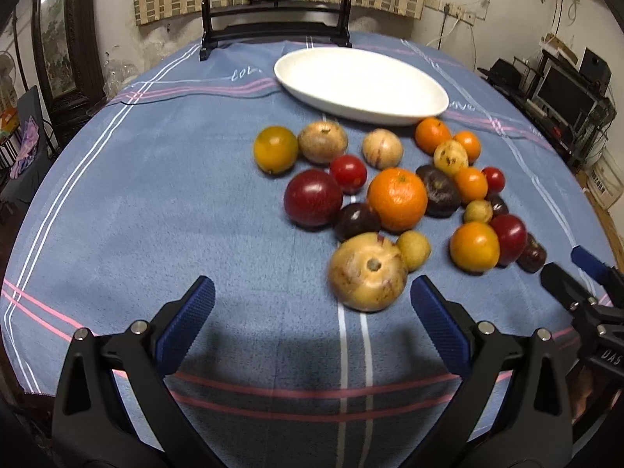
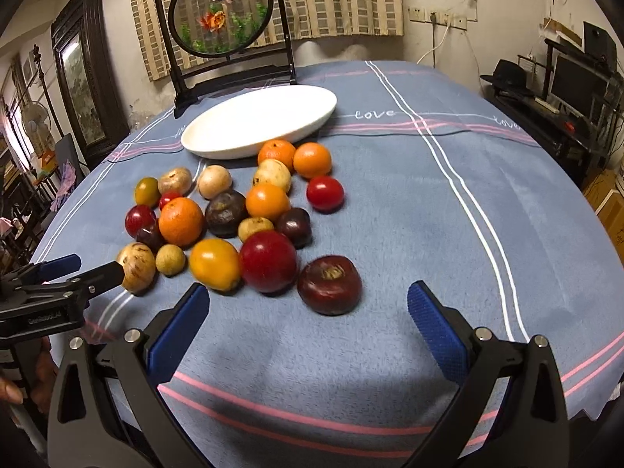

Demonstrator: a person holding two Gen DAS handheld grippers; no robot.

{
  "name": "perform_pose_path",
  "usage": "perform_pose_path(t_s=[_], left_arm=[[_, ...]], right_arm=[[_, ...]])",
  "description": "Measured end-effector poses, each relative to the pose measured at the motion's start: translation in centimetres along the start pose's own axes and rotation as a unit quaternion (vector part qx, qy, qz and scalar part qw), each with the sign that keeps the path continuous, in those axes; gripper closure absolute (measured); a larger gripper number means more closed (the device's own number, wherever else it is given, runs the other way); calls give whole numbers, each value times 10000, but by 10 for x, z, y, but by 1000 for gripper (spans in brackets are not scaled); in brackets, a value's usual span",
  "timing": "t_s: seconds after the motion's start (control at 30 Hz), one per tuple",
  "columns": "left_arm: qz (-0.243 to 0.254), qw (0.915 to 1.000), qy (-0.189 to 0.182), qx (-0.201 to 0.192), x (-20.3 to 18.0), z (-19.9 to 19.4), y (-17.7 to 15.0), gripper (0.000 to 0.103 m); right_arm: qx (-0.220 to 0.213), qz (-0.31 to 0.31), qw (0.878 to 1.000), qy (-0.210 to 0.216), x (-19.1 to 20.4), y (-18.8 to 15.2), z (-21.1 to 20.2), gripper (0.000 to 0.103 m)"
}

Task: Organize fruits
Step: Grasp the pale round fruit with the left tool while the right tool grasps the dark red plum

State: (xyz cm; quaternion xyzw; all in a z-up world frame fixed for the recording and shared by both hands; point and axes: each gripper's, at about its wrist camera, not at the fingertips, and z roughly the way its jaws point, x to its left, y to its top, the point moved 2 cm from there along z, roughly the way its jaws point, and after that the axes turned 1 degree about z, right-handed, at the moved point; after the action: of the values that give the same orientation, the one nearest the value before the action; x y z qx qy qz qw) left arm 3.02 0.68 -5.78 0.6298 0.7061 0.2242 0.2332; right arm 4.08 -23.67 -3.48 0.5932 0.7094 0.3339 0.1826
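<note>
Our left gripper (image 1: 312,319) is spread wide with nothing in it. Just past its tips, a bit toward the right finger, sits the big tan fruit (image 1: 367,272). That fruit is the near edge of the fruit pile (image 1: 394,195) on this side.

Our right gripper (image 2: 308,323) is spread wide too, and it holds nothing. The dark red fruit (image 2: 330,284) lies right in front of it, almost in the middle of the gap between the fingers. It sits low and flat with its stem end up. It is the fruit on the near right side of the pile, just beside the red apple (image 2: 268,260).

We think the right gripper is lined up better. Its fruit is straight ahead, while the tan fruit is off to one side of the left gripper.

The white plate (image 2: 218,148) is on the far side of the pile, on the blue tabletop (image 2: 429,214), and it has no fruit in it yet. The oranges at the far edge of the pile are just beside its rim. So every fruit must go up and over the pile to reach it.
</note>
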Motion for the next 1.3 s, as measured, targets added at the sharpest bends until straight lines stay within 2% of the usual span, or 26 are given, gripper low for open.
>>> perform_pose_path(t_s=[0.6,0.83,1.03,1.1,1.13,1.17,1.2,1.23,1.3], left_arm=[[38,10000,3,4,-6,2,1,2],[60,9995,-149,258,-9,21,-5,2],[181,9996,-79,204,-16,30,-1,3],[249,9995,-58,163,-19,31,0,8],[313,9994,-40,110,-22,31,1,17],[373,9993,-63,46,-24,31,2,32],[437,9990,-96,-11,-26,30,3,39],[518,9984,-237,-54,-30,29,4,56],[598,9978,-273,-65,-34,28,4,58]], right_arm=[[16,19,10000,-1,0,-2,4,1],[60,87,9999,-4,-6,-4,7,1],[79,166,9998,96,-13,-5,10,1],[70,206,9997,115,-16,-5,10,1],[78,227,9996,121,-18,-5,11,1],[87,238,9996,120,-19,-4,12,1],[101,247,9996,102,-20,-4,13,1],[108,248,9996,87,-20,-4,13,1],[97,176,9998,31,-20,-4,14,1]])
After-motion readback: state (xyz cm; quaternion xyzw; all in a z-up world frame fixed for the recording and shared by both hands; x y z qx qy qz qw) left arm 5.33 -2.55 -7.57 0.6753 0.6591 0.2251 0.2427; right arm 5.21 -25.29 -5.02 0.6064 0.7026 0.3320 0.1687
